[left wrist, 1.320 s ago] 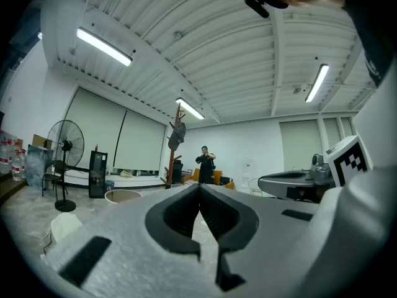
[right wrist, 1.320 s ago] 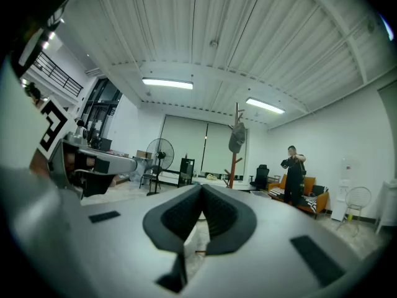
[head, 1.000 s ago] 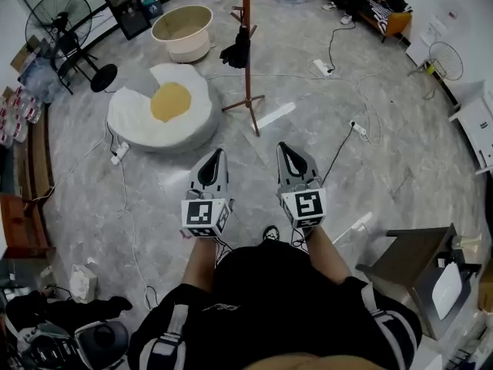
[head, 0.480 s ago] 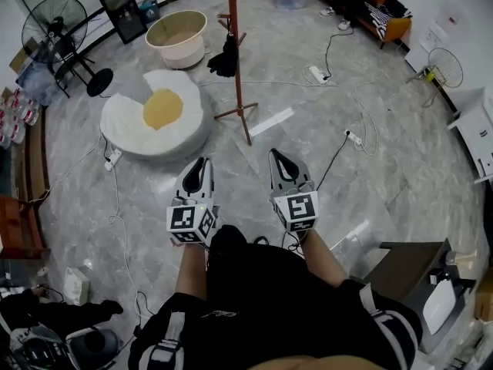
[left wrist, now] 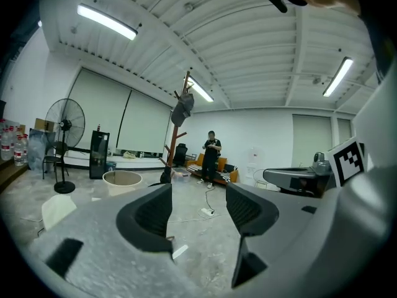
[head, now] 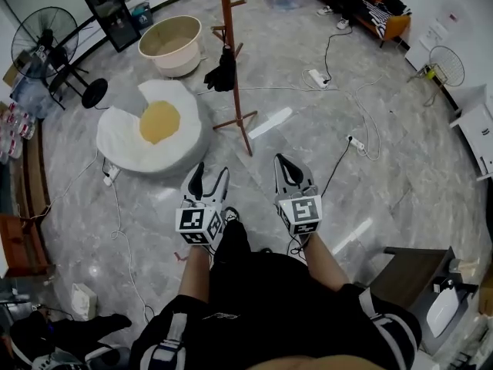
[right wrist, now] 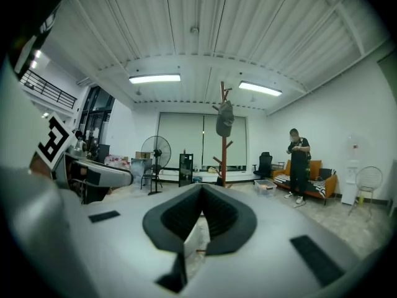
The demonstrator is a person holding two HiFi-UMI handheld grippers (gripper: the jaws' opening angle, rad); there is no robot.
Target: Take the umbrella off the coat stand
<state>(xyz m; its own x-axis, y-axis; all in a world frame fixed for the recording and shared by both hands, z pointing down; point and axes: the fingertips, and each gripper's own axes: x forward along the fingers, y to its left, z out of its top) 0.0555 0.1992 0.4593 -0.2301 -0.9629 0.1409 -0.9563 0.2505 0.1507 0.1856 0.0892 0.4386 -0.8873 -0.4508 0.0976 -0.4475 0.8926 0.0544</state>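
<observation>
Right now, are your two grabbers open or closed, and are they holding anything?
Left gripper: open, has just been opening, nothing in it.
Right gripper: shut, holding nothing.

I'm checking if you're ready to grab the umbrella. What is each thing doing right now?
Coat stand: upright on the floor.
Umbrella: folded, hanging on it.
Left gripper: open, empty, jaws have just been opening.
Right gripper: shut, empty.
Fan: standing upright.
Tub: upright on the floor.
</observation>
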